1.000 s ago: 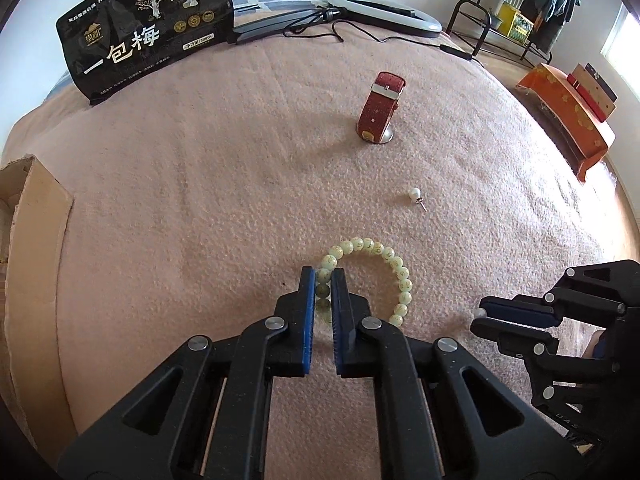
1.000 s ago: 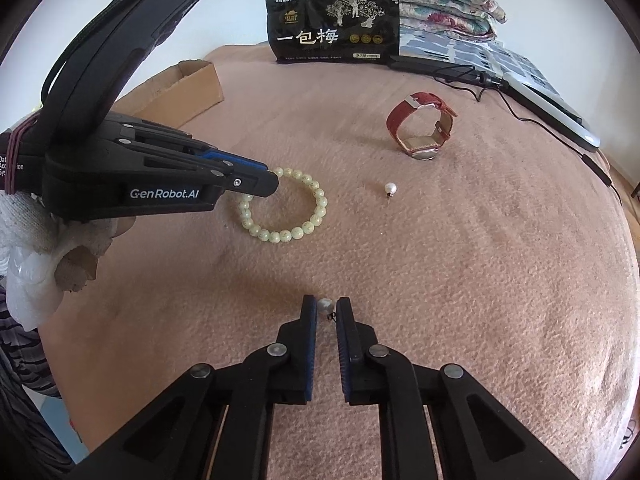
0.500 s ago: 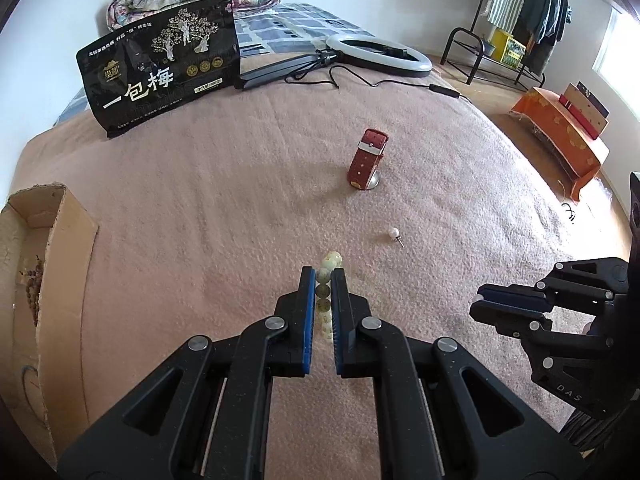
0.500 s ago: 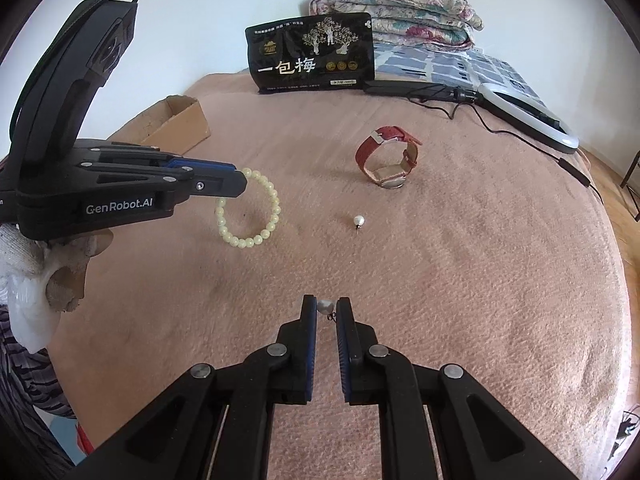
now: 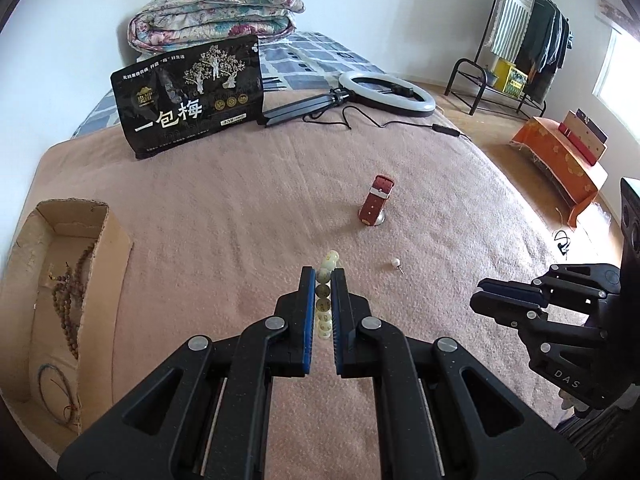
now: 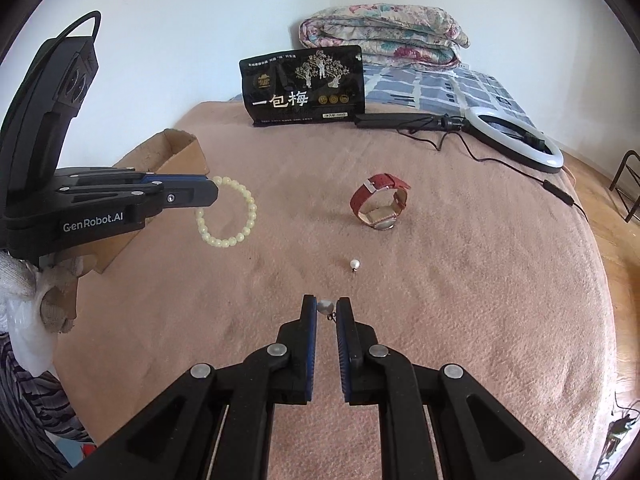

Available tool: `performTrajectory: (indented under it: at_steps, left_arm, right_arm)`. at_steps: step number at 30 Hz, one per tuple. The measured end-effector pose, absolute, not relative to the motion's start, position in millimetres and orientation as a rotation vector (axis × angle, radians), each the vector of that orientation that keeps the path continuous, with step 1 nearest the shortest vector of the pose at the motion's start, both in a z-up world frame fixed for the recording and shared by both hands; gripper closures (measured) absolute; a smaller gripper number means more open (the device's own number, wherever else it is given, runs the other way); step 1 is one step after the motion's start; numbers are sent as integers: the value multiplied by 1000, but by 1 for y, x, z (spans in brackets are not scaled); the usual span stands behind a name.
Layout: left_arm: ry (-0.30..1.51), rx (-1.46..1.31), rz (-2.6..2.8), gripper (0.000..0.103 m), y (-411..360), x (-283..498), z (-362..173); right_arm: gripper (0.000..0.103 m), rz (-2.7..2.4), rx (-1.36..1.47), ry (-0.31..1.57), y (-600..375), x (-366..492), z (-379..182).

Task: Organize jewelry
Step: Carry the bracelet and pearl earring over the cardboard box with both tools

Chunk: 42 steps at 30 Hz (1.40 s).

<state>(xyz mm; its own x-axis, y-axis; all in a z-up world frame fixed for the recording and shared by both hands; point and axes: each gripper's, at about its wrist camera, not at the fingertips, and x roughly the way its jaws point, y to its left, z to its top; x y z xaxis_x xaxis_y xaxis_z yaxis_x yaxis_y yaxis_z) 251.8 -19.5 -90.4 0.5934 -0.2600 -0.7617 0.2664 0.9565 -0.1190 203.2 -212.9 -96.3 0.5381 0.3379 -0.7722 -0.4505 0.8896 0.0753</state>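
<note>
My left gripper (image 5: 321, 276) is shut on a pale bead bracelet (image 5: 325, 296) and holds it in the air above the pink blanket; the bracelet hangs as a loop in the right wrist view (image 6: 230, 214). My right gripper (image 6: 327, 305) is shut on a pearl earring (image 6: 325, 306). A second pearl earring (image 6: 354, 265) lies on the blanket ahead of it and also shows in the left wrist view (image 5: 396, 263). A red-strapped watch (image 6: 380, 206) stands further back. An open cardboard box (image 5: 60, 300) at the left holds brown bead strings.
A black snack bag (image 5: 192, 100) stands at the back of the bed, with a ring light (image 5: 386, 92) and its cable to the right. A folded quilt (image 5: 212, 16) lies behind. The bed edge drops off at the right toward the floor.
Both grippers have risen from the blanket. The left one lifted the bracelet off the surface, so it now hangs; the cardboard box has come into view at the left.
</note>
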Motion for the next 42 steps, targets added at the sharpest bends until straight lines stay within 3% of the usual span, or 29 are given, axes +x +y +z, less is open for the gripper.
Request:
performTrajectory:
  at_steps: [17,42]
  left_arm:
    - [790,-44,-237,98,38,227,-55]
    - [734,-141,-39,98,169,185,-45]
  right_arm:
    - [96,555,-151,806,-153,196,-56]
    - [96,711,-187,759,-39,207,-33]
